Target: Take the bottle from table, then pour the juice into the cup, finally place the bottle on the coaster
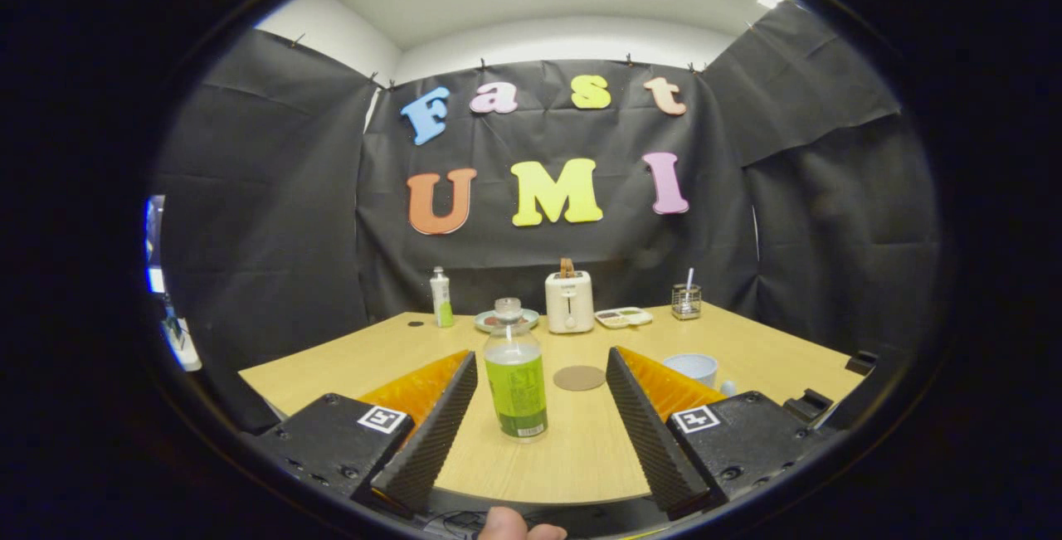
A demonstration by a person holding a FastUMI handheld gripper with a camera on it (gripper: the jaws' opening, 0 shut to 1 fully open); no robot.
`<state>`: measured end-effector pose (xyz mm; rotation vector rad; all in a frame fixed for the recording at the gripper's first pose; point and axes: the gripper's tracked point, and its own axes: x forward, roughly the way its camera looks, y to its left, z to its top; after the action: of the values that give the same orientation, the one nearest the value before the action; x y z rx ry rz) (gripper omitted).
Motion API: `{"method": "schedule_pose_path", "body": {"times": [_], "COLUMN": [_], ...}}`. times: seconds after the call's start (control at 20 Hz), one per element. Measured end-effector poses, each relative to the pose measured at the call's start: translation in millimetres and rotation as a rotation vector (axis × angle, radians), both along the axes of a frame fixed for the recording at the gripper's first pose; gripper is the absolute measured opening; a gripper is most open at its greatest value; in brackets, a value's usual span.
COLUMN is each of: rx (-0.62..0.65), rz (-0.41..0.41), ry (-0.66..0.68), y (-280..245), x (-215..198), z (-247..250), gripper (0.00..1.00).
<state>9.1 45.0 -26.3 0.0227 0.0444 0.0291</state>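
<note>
a: gripper view first. what have you got?

b: my gripper (541, 395) is spread wide, fingers gripping nothing. the bottle (515, 381) stands upright on the table (332, 362), between the two fingers but nearer the left one, touching neither as far as i can tell.

a: so nothing is done yet?

b: that's my reading. the bottle is on the wood with its cap on, green juice up to about the shoulder, so i judge no pouring has happened. the take is only lined up.

a: where are the other two?

b: the coaster (579, 377) lies flat just beyond the bottle, a little to its right, with nothing on it. the cup (692, 368) sits further right, partly hidden behind my right finger (i can't see inside it from here).

a: anything in the way?

b: not near. a toaster (569, 301), a plate (506, 320), a small tray (624, 317), a wire holder (686, 301) and a second bottle (440, 298) stand along the far edge, well apart from the working spot.

a: what's left, then?

b: all three steps: close on the bottle, pour into the cup, set the bottle on the coaster.
</note>
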Motion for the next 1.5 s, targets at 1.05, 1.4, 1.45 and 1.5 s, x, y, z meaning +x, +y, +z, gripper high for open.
{"method": "schedule_pose_path", "body": {"times": [1.05, 1.4, 1.45, 1.5], "rx": [-0.101, -0.083, -0.077, -0.069], "rz": [-0.064, -0.079, -0.077, -0.068], "ry": [0.200, 0.239, 0.248, 0.252], "y": [25.6, 24.4, 22.7, 23.3], "x": [112.0, 135.6, 137.3, 140.4], "z": [-83.3, -87.0, -87.1, -86.2], "gripper": [1.00, 0.99, 0.96, 0.94]}}
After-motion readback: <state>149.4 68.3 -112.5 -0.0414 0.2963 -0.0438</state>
